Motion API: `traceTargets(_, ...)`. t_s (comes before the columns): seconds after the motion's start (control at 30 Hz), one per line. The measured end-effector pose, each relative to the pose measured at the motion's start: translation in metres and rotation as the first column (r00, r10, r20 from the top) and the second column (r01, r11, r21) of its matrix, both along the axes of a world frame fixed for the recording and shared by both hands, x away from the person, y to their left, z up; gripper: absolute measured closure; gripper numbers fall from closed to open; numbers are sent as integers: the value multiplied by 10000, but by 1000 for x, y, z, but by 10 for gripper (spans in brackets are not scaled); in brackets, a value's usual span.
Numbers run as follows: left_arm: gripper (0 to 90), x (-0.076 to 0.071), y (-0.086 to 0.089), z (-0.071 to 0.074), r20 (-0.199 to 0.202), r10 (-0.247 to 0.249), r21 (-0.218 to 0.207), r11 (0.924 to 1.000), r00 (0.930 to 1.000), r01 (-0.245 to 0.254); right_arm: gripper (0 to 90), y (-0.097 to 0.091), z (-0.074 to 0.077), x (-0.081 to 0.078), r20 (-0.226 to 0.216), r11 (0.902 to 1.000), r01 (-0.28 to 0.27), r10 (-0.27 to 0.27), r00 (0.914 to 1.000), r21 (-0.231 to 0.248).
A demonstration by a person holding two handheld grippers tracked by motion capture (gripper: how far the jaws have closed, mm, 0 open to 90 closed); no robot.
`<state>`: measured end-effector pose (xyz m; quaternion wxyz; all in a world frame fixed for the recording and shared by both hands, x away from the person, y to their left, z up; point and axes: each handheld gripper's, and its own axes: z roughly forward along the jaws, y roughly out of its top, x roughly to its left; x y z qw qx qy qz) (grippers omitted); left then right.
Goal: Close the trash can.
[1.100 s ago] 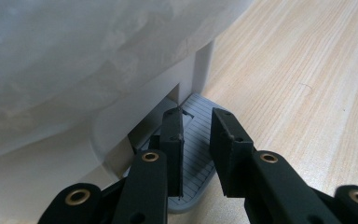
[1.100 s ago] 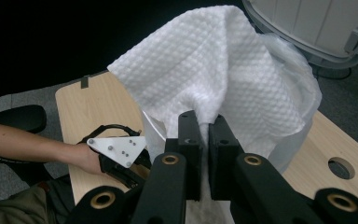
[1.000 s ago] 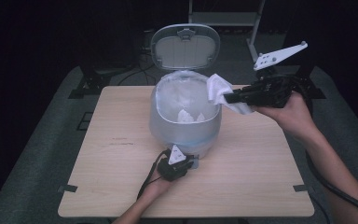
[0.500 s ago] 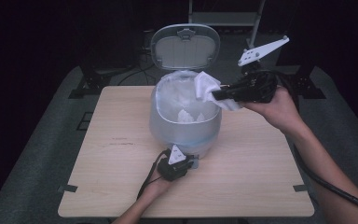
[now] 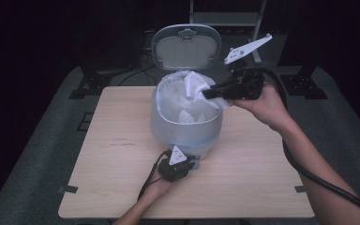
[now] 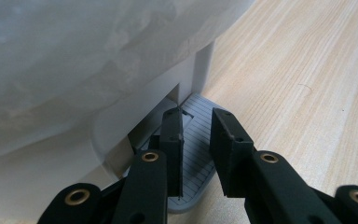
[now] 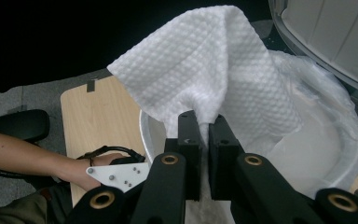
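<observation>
Wooden table (image 5: 122, 187) — one bin (image 5: 187, 126), two claws: right claw (image 7: 204, 126) pinching one tissue (image 7: 205, 70).

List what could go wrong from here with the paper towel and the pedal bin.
The white embossed paper towel, pinched in the right tongs, hangs at the rim of the translucent pedal bin; released now, it may drape over the edge instead of falling in. The left tongs press the grey ribbed pedal; if they slip, the open grey lid could drop onto the towel.

The counter (image 5: 122, 154) is evenly lit from overhead while the room toward twelve o'clock is nearly black; close fingers (image 6: 172, 140) look soft, shadows stay faint
</observation>
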<state>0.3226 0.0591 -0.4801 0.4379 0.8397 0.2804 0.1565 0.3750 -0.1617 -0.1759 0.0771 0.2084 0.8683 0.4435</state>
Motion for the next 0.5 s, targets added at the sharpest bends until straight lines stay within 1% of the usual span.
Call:
traceTargets(0.3, 746, 0, 0, 0, -6, -6, -10, 10000, 10000, 6, 847, 8, -2, 7, -63, 10000, -9, 9, 10000, 43)
traceTargets(0.5, 746, 0, 0, 0, -14, -15, -16, 10000, 10000, 15, 847, 17, -6, 13, -124, 9999, -86, 87, 9999, 78)
